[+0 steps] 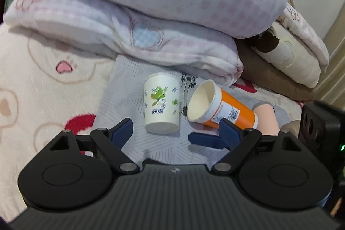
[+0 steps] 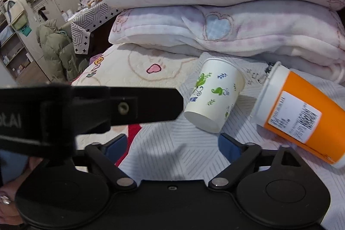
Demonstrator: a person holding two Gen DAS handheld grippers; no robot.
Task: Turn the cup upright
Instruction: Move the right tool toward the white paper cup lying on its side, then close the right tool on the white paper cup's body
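Note:
A white paper cup (image 1: pixel 162 104) with green leaf prints lies on its side on a grey-white patterned cloth (image 1: pixel 127 92), its closed base towards me. An orange cup (image 1: pixel 224 108) with a white rim lies on its side to the right, mouth facing left and towards me. My left gripper (image 1: pixel 175 129) is open just short of the white cup's base. In the right wrist view the white cup (image 2: pixel 213 96) and orange cup (image 2: pixel 301 113) lie ahead; my right gripper (image 2: pixel 172 146) is open and empty, below the white cup.
Folded pink-white blankets (image 1: pixel 151 3) are stacked right behind the cups. A cream fleece bedspread (image 1: pixel 32 79) lies to the left. The left gripper's body (image 2: pixel 86 109) crosses the right wrist view at left. Shelves and a coat (image 2: pixel 58 49) stand far left.

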